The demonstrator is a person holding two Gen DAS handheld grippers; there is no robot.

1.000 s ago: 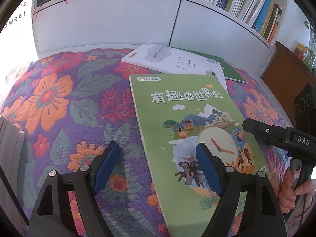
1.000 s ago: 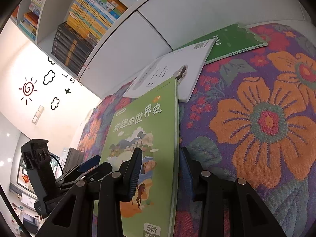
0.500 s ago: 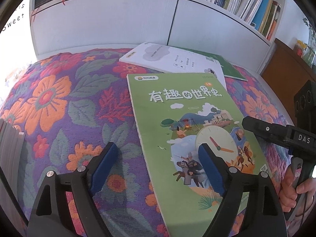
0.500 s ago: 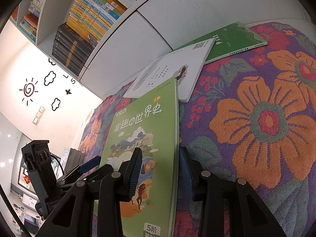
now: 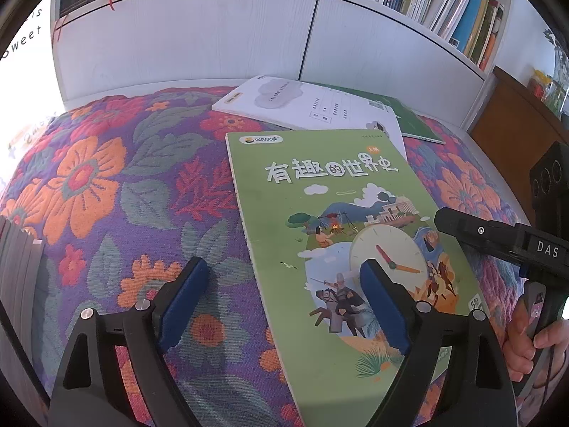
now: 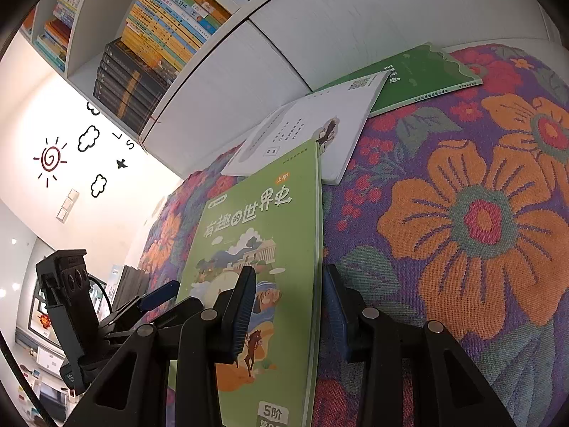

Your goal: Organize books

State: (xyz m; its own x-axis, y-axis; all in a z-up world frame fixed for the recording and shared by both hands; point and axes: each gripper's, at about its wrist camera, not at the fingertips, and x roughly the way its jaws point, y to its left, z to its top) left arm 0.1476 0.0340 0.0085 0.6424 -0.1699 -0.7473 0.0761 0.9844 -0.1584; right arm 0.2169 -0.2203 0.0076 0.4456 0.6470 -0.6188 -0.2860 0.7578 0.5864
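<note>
The green book [image 5: 330, 235] lies flat, cover up, on the flowered cloth [image 5: 106, 192] of what is taken to be a tabletop, its far corner resting on the white book [image 5: 306, 106]. That book in turn overlaps a dark green book [image 5: 409, 117] near the cabinet [image 5: 213, 35] under the shelf [image 6: 149, 49].

The green book is judged to be a thin softcover: light, glossy and therefore somewhat slippery, and liable to droop if lifted by one corner. Its long right edge is seen slightly raised off the cloth in the right wrist view, so that edge, near the lower half, is judged the best place for it to be gripped, with one pad above the cover and one beneath.

The right gripper [image 6: 288, 306] is held pointing down at a slant, and its jaws are set astride that edge, partly closed. Whether the cover is actually pinched cannot be told, since a gap seems to remain on the outer side.

The left gripper [image 5: 284, 288] is also angled downward, over the book's left edge. Its jaws have just been opening and stand wide, one pad above the cloth and one above the cover, with nothing clamped. A hand [image 5: 530, 341] is seen on the right gripper's handle.
</note>
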